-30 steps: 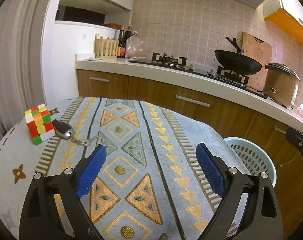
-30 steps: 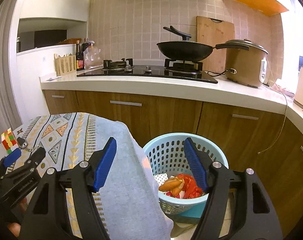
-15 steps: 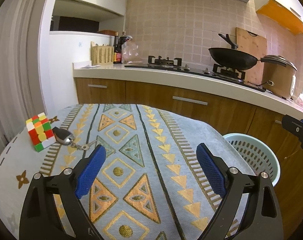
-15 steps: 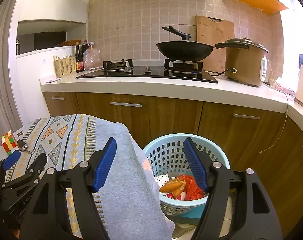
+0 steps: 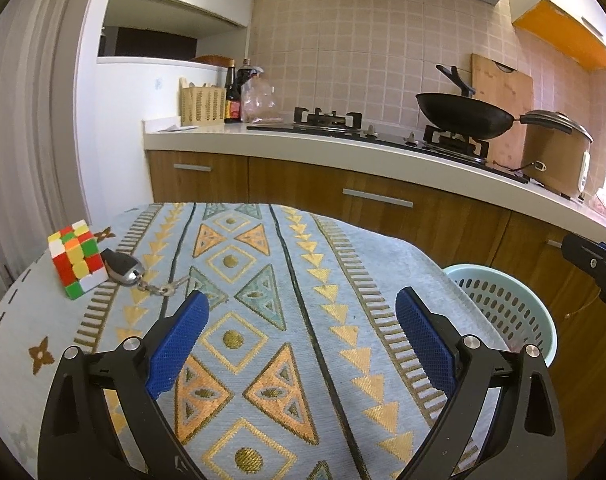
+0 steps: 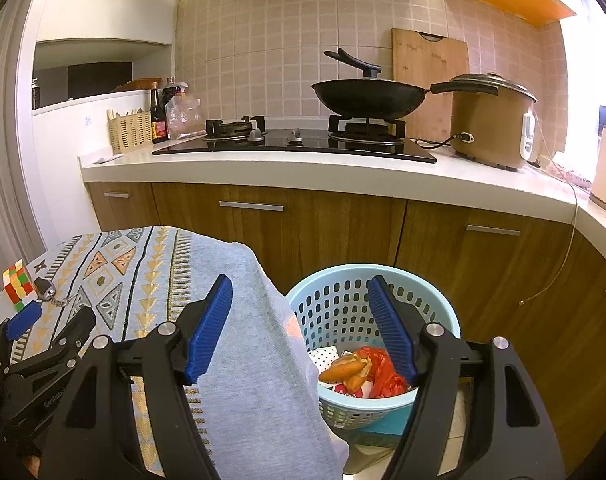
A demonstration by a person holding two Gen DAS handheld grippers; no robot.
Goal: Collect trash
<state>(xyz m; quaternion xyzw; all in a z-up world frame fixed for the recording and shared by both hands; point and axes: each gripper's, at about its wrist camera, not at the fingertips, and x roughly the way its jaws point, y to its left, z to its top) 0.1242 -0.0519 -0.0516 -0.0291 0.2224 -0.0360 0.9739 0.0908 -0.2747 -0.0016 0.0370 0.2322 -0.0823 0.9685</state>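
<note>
The trash (image 6: 361, 372) lies in the bottom of the light blue perforated basket (image 6: 335, 304): an orange peel-like piece, a crumpled red plastic bag and a white dotted wrapper, all touching one another. The basket stands on the floor just beside the right edge of the table (image 6: 239, 360), below the tabletop, with the wooden cabinet fronts (image 6: 343, 228) close behind it. In the left wrist view only the basket's rim and inner wall (image 5: 507, 300) show past the table's right edge.

The patterned tablecloth (image 5: 263, 300) covers the table and drapes over its right edge toward the basket. At the far left of the cloth a Rubik's cube (image 5: 77, 258) touches a black car key fob (image 5: 121, 268), whose chain runs right toward the near centre. The rest of the visible cloth is bare pattern.

The left gripper (image 5: 303, 344) hangs over the near middle of the cloth, fingers spread wide, nothing between the blue pads (image 5: 179, 340). The right gripper (image 6: 303, 332) is above the table's right edge and the basket; its jaws are also spread wide and hold nothing. Its right pad (image 6: 391, 332) overlaps the basket opening in view; contact cannot be determined.

Beyond, a wok (image 6: 367, 98) sits on the gas stove and a rice cooker (image 6: 491, 120) to its right on the counter.
</note>
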